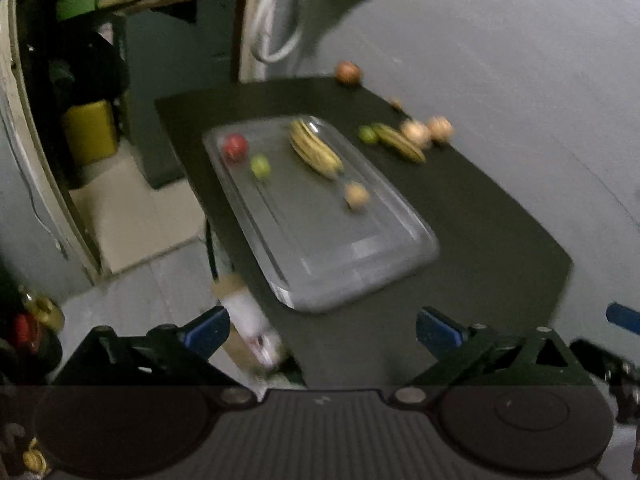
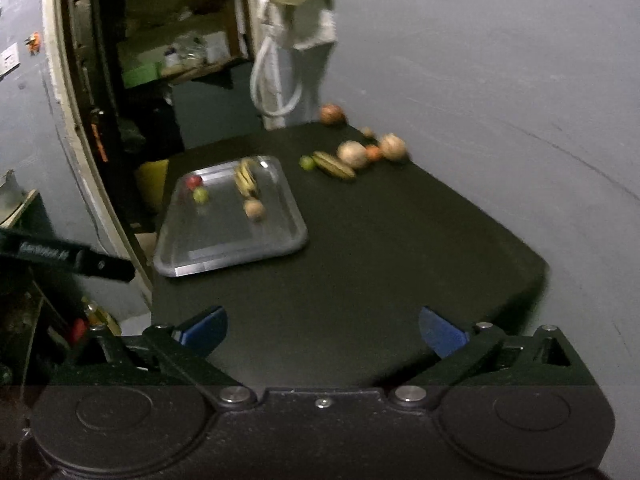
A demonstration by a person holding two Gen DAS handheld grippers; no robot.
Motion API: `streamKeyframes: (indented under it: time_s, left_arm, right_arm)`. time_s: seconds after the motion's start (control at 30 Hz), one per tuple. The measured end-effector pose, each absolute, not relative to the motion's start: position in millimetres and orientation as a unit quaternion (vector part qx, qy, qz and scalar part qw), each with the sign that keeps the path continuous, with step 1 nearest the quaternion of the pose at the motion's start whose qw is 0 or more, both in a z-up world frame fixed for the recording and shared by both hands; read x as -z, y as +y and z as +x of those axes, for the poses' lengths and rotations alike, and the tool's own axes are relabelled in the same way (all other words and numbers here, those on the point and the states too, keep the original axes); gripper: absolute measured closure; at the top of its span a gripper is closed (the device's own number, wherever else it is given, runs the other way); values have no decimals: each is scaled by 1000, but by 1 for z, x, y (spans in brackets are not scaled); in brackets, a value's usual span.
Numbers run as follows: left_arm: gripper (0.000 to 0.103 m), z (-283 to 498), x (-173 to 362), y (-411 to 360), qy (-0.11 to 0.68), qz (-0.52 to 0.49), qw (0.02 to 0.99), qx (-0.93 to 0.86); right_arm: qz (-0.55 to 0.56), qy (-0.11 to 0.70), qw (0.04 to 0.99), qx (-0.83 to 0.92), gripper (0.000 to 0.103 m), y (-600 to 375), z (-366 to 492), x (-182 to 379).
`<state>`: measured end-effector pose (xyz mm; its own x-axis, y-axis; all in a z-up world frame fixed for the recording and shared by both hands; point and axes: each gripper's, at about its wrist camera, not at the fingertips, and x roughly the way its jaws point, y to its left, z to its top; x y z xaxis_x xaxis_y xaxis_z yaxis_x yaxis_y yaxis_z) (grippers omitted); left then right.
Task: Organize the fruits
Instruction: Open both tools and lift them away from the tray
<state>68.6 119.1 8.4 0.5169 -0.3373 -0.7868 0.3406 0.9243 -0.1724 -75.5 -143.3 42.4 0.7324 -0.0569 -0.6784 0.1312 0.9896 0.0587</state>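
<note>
Both your left hand-held gripper [image 1: 320,330] and right hand-held gripper [image 2: 323,330] are spread and empty, while four fruits lie on the tray [image 2: 192,258] and the rest [image 2: 352,154] wait beyond it on the worktop [image 2: 400,260], likely next.

— Is any writing to be made out here?

— Pale lettering is seen on a black bar [image 2: 64,258] at the left edge of the right wrist view, but it is too blurred to be read.

— And elsewhere?

— A white plate [image 2: 9,62] with dark marks is seen on the grey wall; nothing on it can be read. In the left wrist view no text is found.
</note>
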Motion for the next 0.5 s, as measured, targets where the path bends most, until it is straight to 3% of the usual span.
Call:
streamKeyframes:
  time_s: [0.23, 0.5]
  left_arm:
    - [2, -9, -11, 100, 466, 30, 848, 251]
    - [1, -19, -51, 86, 414, 51, 869, 266]
  right_arm:
    - [64, 357, 929, 79, 1, -159, -140, -52]
    - [27, 314, 948, 50, 1, -170, -123, -99]
